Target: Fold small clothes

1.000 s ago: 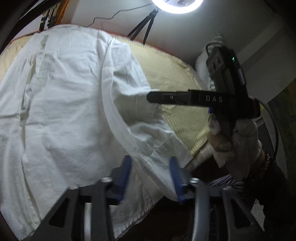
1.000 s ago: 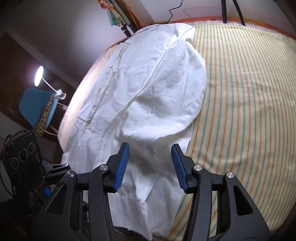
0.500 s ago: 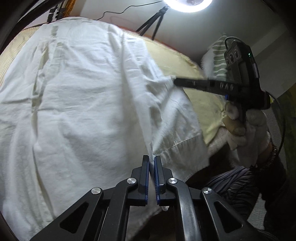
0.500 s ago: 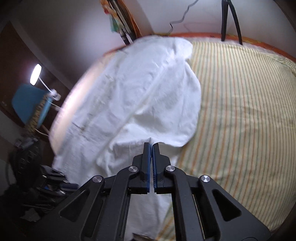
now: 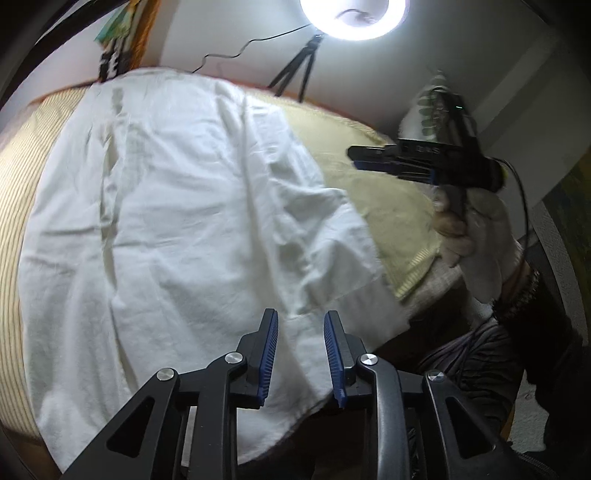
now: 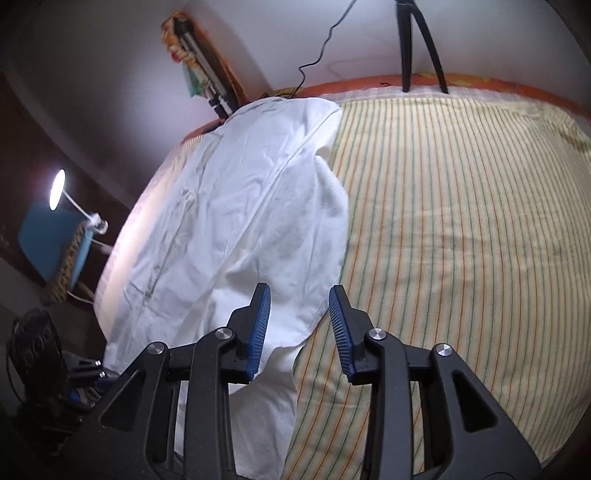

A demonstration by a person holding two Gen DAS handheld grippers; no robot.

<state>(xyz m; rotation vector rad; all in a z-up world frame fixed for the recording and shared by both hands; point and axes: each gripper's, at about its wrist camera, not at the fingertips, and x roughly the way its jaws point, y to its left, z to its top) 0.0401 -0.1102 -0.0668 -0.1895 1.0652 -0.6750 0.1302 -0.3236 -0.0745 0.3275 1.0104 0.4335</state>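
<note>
A white garment (image 5: 177, 221) lies spread on a striped bedsheet (image 6: 461, 221), one side folded in over its middle. My left gripper (image 5: 301, 350) hovers over the garment's near hem. Its jaws are opening, and cloth lies under the gap without the blue pads (image 5: 267, 354) pressing on it. My right gripper (image 6: 300, 325) stands over the garment's (image 6: 240, 206) folded right edge, jaws also opening, pads off the cloth. In the left wrist view the right gripper (image 5: 369, 157) shows side-on above the bed, held by a gloved hand (image 5: 476, 236).
A ring light (image 5: 354, 18) on a tripod (image 6: 417, 44) stands behind the bed's far edge. A desk lamp (image 6: 57, 190) and a blue chair (image 6: 48, 243) stand to the left of the bed. The bed's near edge (image 5: 424, 284) drops off close to the grippers.
Half a second ago both grippers were shut on the garment's near edge. Now both have let go, their jaws stand apart, and both have drawn back and up from the cloth.
</note>
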